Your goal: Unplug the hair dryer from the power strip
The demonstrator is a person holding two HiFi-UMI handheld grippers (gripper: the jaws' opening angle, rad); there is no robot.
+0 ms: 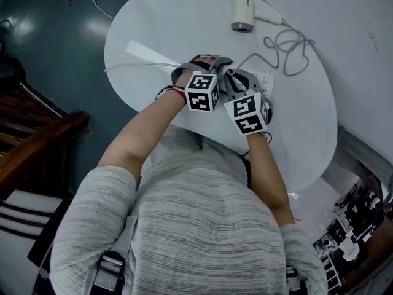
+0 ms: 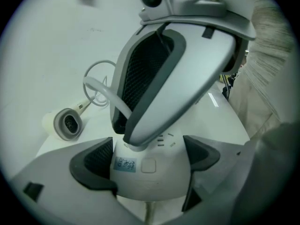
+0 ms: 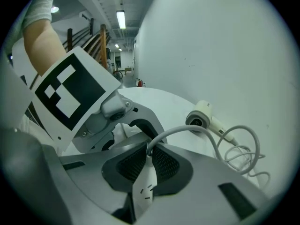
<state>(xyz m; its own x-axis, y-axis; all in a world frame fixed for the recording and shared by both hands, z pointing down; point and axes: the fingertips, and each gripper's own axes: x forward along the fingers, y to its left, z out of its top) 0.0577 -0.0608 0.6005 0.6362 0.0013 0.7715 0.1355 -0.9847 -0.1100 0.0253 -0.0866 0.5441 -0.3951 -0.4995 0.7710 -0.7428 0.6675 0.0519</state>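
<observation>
On the round white table (image 1: 153, 23) lies a white power strip (image 1: 263, 78). My left gripper (image 1: 226, 75) is shut on its near end, and the dark pads press both sides of the strip (image 2: 150, 182). My right gripper (image 1: 242, 86) comes down from above, shut on the plug (image 2: 133, 146), which sits on the strip. The right gripper view shows the grey cord (image 3: 187, 128) rising from between the closed pads (image 3: 161, 163); the plug itself is mostly hidden. That cord (image 1: 288, 45) coils to the white hair dryer (image 1: 242, 14), which lies at the far side.
A flat white strip (image 1: 144, 51) and the power strip's own thin cable (image 1: 135, 65) lie on the table's left half. Dark wooden furniture (image 1: 37, 134) stands beyond the table's left edge. A white wall (image 1: 344, 17) runs behind the table.
</observation>
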